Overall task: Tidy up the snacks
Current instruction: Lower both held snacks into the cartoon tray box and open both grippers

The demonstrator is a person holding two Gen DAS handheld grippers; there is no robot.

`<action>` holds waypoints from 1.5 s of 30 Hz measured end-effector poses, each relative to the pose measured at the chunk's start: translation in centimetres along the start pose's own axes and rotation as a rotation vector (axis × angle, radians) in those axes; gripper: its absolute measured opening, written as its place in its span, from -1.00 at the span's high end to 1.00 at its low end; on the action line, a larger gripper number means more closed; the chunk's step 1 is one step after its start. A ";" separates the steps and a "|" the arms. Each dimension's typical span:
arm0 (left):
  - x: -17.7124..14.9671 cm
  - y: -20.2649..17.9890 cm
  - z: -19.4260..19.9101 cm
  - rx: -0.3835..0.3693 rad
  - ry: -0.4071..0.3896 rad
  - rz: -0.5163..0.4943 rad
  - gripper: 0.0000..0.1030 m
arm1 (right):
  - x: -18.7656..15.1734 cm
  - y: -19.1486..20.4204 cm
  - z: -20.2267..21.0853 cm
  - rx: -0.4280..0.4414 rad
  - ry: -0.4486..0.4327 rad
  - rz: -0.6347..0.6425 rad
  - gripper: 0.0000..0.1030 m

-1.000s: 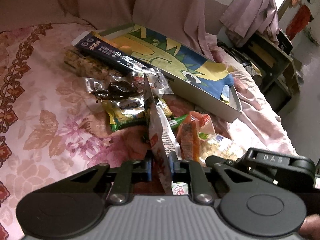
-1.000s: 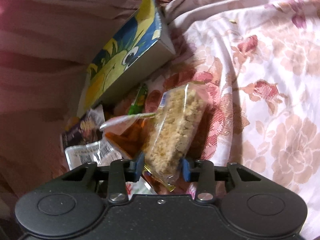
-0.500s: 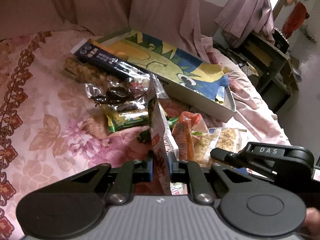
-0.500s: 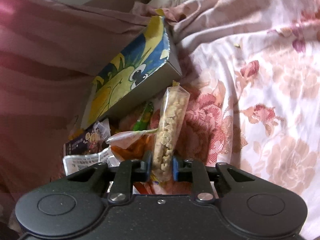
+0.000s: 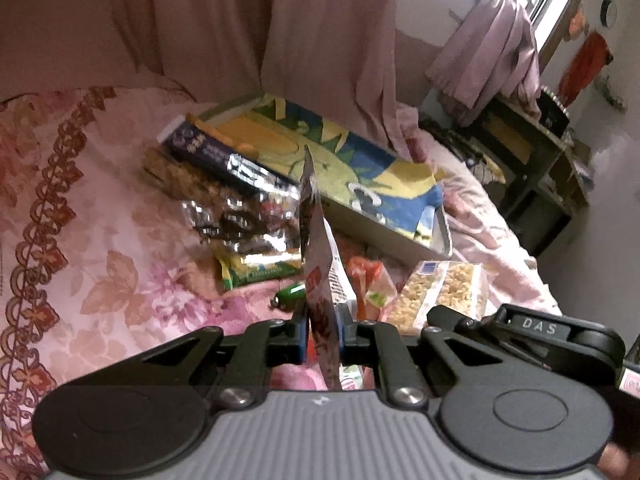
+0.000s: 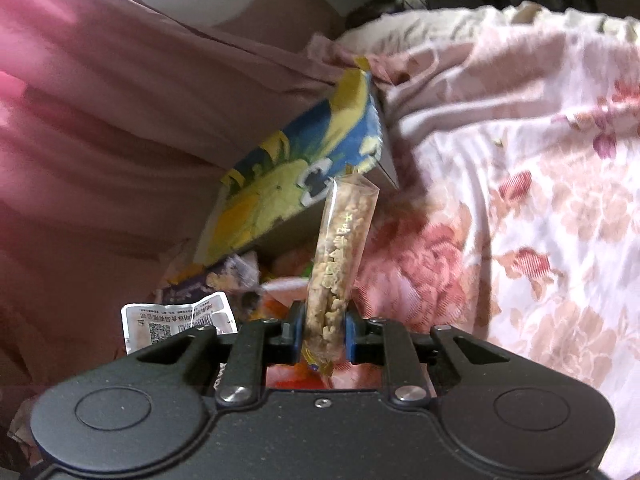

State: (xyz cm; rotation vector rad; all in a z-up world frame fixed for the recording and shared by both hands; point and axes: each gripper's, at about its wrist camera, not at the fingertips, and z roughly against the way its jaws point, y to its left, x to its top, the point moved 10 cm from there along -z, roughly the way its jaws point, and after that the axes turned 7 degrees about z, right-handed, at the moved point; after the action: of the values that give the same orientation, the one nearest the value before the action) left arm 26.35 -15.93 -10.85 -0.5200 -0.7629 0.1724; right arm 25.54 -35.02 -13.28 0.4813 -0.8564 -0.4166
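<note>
Two snacks leave the heap at once, each pinched at one end so the rest stands clear of the pile. The left gripper (image 5: 323, 334) is clamped on a flat foil packet (image 5: 316, 248), held edge-on and upright just in front of the box (image 5: 340, 176), whose cartoon-printed inside lies open on the flowered bedsheet (image 5: 100, 264). The right gripper (image 6: 323, 334), its jaws having just closed, squeezes a clear bag of puffed-grain pieces (image 6: 340, 248) by its lower end, with the bag pointing up toward the near corner of the box (image 6: 280, 184). Both grips look chosen for a short carry into the box, which sits close behind the heap. Left in front of the box are a green-yellow pack (image 5: 256, 266), an orange pack (image 5: 366, 280) and a dark blue bar (image 5: 212, 156) resting against the box's rim.
</note>
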 end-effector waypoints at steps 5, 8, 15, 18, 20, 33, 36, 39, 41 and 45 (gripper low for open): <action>2.1 -0.9 0.1 -0.026 -0.046 -0.008 0.73 | 1.1 1.4 0.8 0.024 -0.061 0.054 0.59; 3.9 -1.7 -0.3 -0.038 -0.078 -0.026 0.73 | 2.2 2.2 1.3 0.040 -0.114 0.089 0.59; 8.4 -3.8 -2.8 -0.072 -0.128 -0.027 0.73 | 6.7 3.0 0.4 0.037 -0.269 0.158 0.59; 10.1 -4.6 -4.6 -0.071 -0.134 -0.029 0.73 | 9.2 2.7 -1.0 0.035 -0.319 0.186 0.59; 11.1 -5.2 -5.9 -0.067 -0.140 -0.037 0.73 | 10.4 2.1 -2.0 0.049 -0.326 0.163 0.59; 11.8 -7.2 -14.9 -0.064 -0.081 -0.057 0.73 | 11.5 -0.6 -8.4 0.040 -0.226 0.148 0.59; 11.3 -7.2 -16.3 -0.063 -0.067 -0.062 0.74 | 11.0 -1.3 -9.3 0.023 -0.195 0.145 0.59; 10.8 -7.1 -17.3 -0.061 -0.053 -0.061 0.74 | 10.7 -1.8 -9.9 0.013 -0.177 0.138 0.60; 10.5 -6.9 -17.8 -0.055 -0.045 -0.061 0.74 | 10.7 -1.9 -10.1 0.014 -0.176 0.135 0.60; 10.3 -6.4 -18.3 -0.038 -0.043 -0.055 0.74 | 10.8 -1.8 -9.9 0.002 -0.180 0.146 0.60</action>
State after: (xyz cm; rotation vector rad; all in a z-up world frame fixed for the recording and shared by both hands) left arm 46.25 -25.09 -12.34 -0.5321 -0.8231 0.1182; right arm 39.49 -39.91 -13.30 0.3843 -1.0590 -0.3274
